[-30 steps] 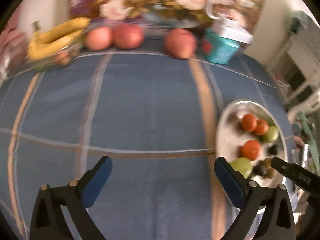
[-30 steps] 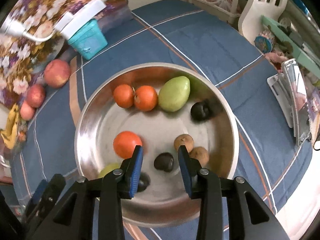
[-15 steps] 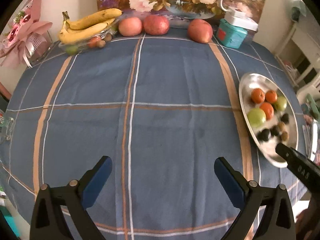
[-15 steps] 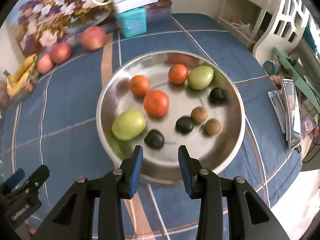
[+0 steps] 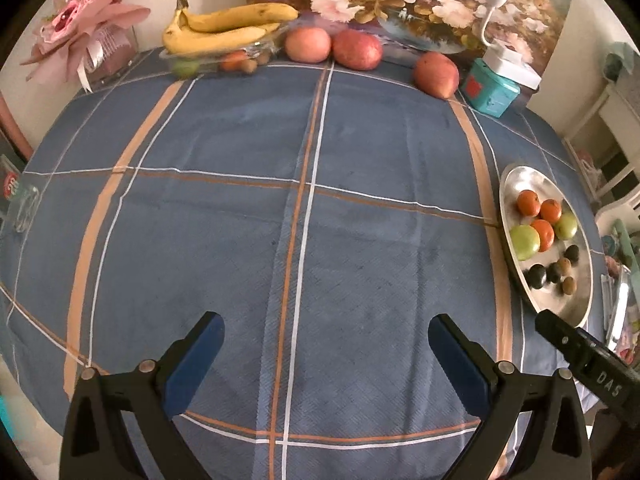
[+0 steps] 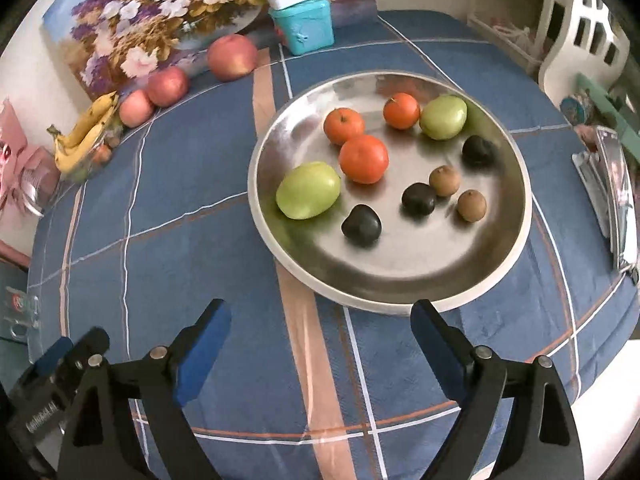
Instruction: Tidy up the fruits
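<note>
The right gripper (image 6: 320,332) now stands wide apart and empty, where a second ago its jaws were narrow over the metal plate (image 6: 384,300); it has drawn back to the plate's near rim. The left gripper (image 5: 324,340) hangs equally wide and empty over the tablecloth (image 5: 240,220). The dark fruit (image 6: 361,220) lies released among the others, so this placement looks finished.
</note>
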Demonstrator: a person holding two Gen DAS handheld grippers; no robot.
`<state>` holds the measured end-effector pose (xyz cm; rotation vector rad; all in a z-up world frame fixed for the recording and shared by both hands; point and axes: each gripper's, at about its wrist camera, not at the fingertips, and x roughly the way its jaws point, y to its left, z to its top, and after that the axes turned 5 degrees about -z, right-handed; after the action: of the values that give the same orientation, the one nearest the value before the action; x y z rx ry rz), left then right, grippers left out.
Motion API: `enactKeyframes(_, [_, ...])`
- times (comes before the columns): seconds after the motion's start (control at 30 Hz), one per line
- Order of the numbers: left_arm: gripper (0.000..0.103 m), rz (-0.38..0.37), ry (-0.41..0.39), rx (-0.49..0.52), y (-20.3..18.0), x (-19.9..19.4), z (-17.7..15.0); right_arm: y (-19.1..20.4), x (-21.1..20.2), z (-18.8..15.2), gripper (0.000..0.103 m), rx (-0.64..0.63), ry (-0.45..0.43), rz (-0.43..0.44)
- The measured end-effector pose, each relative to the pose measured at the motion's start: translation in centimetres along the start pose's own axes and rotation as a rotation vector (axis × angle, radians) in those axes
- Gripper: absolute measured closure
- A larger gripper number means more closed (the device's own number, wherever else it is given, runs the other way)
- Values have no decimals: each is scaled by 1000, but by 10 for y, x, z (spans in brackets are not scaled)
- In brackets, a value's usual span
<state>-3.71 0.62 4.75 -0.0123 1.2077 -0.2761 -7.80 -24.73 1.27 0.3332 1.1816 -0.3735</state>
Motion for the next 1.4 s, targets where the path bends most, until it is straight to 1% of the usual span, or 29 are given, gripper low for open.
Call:
enactKeyframes(0.13, [0, 52, 16, 22, -5, 1, 1, 4, 2, -2, 11, -19, 8, -17])
enactKeyframes(0.27, [0, 118, 58, 29, -8, 7, -1, 4, 1, -2, 11, -21, 5, -23])
enactKeyframes(0.5, [0, 156, 66, 17, -7, 6, -2, 2, -1, -4, 11, -17, 1, -25])
enactKeyframes(0.67, [0, 150, 77, 19, -8, 7, -1, 2, -2, -4, 11, -14, -2, -18])
enactKeyframes(0.87, [0, 164, 80, 28, -9, 7, -1, 0, -2, -4, 11, -11, -6, -18])
enactKeyframes(1.4, [0, 149, 94, 21, -11, 8, -2, -1, 0, -3, 11, -11, 4, -14])
